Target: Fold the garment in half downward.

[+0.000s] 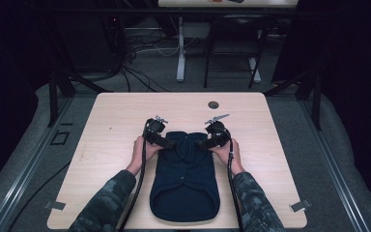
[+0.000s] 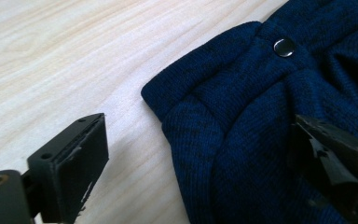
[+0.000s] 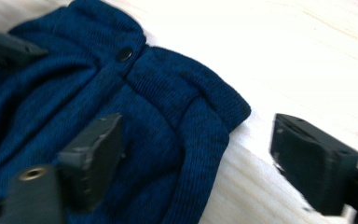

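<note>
**Both grippers at the sweater's far corners**

High view: a navy knit sweater (image 1: 185, 181) lies mid-surface (image 1: 111, 121), hands at its far end.

Left gripper view: left gripper (image 2: 205, 158) fingers apart, straddling a corner.

Right gripper view: right gripper (image 3: 198, 158) fingers apart, likewise.

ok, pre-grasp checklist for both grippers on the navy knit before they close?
1. Left gripper straddles the knit's corner, jaws apart: ok.
2. Right gripper straddles its corner, jaws apart: ok.
3. Navy knit garment lies flat on the table: ok.
4. Snap button outside the left jaws: ok.
5. Pads pressing on fabric: not ok, neither grips yet.
6. How many layers each bite would catch: cannot tell.
</note>
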A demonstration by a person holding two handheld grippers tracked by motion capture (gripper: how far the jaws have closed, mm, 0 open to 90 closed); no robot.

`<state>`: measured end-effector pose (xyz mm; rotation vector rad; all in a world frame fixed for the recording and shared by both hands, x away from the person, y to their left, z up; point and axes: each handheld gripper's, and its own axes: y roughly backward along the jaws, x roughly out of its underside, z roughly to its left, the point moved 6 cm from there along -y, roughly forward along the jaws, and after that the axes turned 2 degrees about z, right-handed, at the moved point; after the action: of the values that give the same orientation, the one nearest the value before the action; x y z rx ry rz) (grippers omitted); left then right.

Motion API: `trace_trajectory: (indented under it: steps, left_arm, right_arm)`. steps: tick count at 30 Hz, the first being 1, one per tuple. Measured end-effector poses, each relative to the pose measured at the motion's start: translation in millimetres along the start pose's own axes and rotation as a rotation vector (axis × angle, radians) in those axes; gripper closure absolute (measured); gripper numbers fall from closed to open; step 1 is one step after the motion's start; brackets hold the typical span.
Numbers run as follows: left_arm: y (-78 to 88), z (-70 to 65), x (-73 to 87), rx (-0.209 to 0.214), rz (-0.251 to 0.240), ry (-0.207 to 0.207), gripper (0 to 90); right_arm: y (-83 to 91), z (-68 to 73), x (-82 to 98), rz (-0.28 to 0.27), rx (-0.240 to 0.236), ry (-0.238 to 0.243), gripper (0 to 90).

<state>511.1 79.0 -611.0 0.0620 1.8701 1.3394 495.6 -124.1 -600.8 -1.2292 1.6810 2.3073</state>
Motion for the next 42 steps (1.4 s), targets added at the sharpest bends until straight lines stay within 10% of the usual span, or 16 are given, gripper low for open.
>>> trace_trajectory:
  steps: [10, 24, 42]
  left_arm:
    - [-6.2, 0.3, 1.5, 0.001, 0.021, -0.015, 18.6]
    - [-4.7, -7.5, 0.6, 0.009, 0.024, -0.068, 41.1]
    - [-1.2, -18.3, 2.2, 0.011, 0.002, -0.132, 69.0]
  right_arm:
    - [-10.7, -5.7, 0.4, 0.011, -0.026, -0.057, 36.6]
    - [-14.6, 2.4, 3.3, 0.029, -0.019, 0.012, 62.5]
    - [-11.5, 11.9, 3.4, 0.0, 0.048, 0.101, 72.2]
